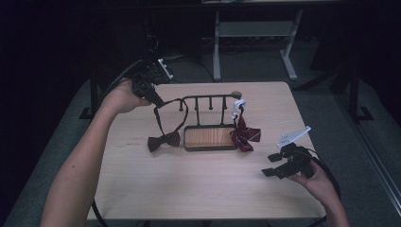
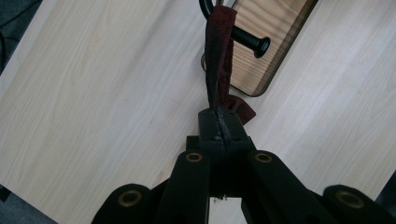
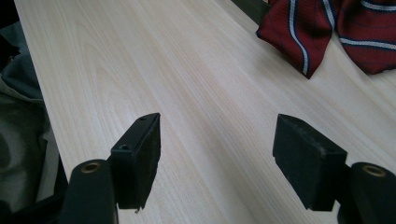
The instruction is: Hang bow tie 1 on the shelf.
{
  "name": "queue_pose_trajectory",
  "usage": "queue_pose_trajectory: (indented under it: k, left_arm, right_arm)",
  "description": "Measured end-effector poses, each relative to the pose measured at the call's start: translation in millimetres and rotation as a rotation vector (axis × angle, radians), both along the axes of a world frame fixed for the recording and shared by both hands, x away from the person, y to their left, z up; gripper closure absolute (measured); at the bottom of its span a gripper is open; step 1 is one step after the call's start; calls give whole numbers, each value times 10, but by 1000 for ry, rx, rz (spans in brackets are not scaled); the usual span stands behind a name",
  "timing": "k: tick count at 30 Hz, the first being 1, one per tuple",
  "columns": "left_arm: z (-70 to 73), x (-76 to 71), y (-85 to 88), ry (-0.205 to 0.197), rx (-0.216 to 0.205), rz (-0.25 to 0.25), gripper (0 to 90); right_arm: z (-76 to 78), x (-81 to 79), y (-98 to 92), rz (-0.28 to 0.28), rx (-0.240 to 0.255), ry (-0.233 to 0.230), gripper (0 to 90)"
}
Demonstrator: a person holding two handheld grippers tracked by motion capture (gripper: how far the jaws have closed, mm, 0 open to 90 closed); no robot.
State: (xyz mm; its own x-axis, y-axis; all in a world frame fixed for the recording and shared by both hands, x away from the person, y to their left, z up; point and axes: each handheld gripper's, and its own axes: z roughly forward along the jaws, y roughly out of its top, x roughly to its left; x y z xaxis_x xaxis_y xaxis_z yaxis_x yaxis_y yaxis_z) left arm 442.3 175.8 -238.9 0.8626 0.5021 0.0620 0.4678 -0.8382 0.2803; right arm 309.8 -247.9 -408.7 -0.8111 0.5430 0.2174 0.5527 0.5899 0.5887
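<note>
Here, left gripper point(image 1: 150, 92) raised at the rack's far-left corner, jaws pressed together on the strap point(image 1: 159, 115) of a dark brown bow tie point(image 1: 163, 140). Seen from the left gripper view, strap point(image 2: 218, 56) clamped between the jaws of the left gripper point(image 2: 219, 126) and running up and away over a black knobbed peg point(image 2: 251, 41) of the rack. Strap looped around the left end of the rack's top rail, bow itself resting on the table point(image 1: 198, 189) just beside the rack's front-left corner.

Rack point(image 1: 210, 123): black metal frame with a row of short pegs above a shallow wood-floored tray point(image 1: 210, 137). Tray floor bare, wood grain showing; a corner of it point(image 2: 261, 56) also caught in the left gripper view.

At the rack's right end, a red striped bow tie point(image 1: 245, 135) hanging from a white clip point(image 1: 238, 105) on the last peg, its bow spilling over the tray's right edge onto the table.

Right gripper point(image 1: 274, 165) held low, well to the right and in front of the rack, near the table's front-right corner, grey plate on top. Jaws of the right gripper point(image 3: 217, 158) standing wide apart in its own view, nothing between them but pale table point(image 3: 140, 70); red striped bow tie point(image 3: 327, 32) lying beyond them at upper right.
</note>
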Motion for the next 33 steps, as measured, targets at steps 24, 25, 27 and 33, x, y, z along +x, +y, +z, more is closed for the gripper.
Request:
queue_pose_trajectory:
  k: [24, 25, 27, 33]
  left_arm:
    - [-85, -85, 16, 7, 5, -11, 788]
    - [-100, -100, 20, 5, -2, -7, 782]
    - [-120, -128, 38, 6, -5, -8, 773]
    - [-162, -204, 84, -2, -14, -19, 748]
  right_arm:
    - [-10, 16, -36, -21, 2, 4, 319]
    - [-10, 16, -35, -22, 2, 2, 319]
    - [-18, 18, -33, -26, -5, 2, 318]
    - [-31, 25, -50, -40, -7, 4, 315]
